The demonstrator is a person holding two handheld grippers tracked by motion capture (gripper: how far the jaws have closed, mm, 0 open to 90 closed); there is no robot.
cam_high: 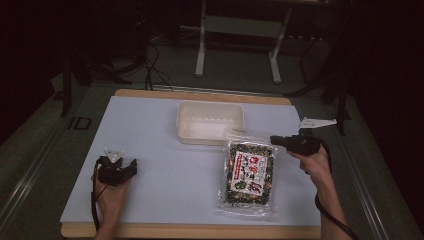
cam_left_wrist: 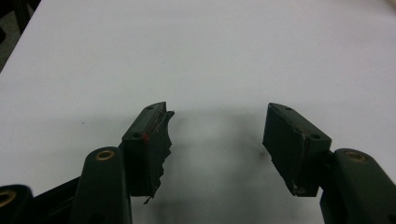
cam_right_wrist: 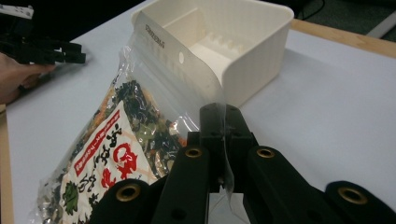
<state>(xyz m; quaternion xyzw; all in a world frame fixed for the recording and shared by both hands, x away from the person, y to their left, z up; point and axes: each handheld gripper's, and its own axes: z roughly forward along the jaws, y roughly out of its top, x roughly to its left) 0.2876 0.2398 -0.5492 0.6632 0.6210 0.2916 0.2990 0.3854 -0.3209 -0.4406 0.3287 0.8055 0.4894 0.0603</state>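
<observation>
A clear bag of dried mixed food (cam_high: 250, 172) with a red and white label lies flat on the white table, right of centre. Its top end touches the white plastic tray (cam_high: 200, 137) behind it. My right gripper (cam_high: 274, 140) is shut on the bag's clear upper right edge. In the right gripper view the jaws (cam_right_wrist: 223, 114) pinch that plastic film, with the bag (cam_right_wrist: 116, 154) to the left and the empty tray (cam_right_wrist: 252, 65) beyond. My left gripper (cam_high: 129, 167) rests near the table's left front, open, with bare table between its jaws (cam_left_wrist: 217, 126).
The white tabletop (cam_high: 165, 150) has a wooden edge (cam_high: 190, 231) at the front and back. Behind the table stand white desk legs (cam_high: 201, 50) and dark cables on the floor. The left hand and its gripper (cam_right_wrist: 70, 51) appear far off in the right gripper view.
</observation>
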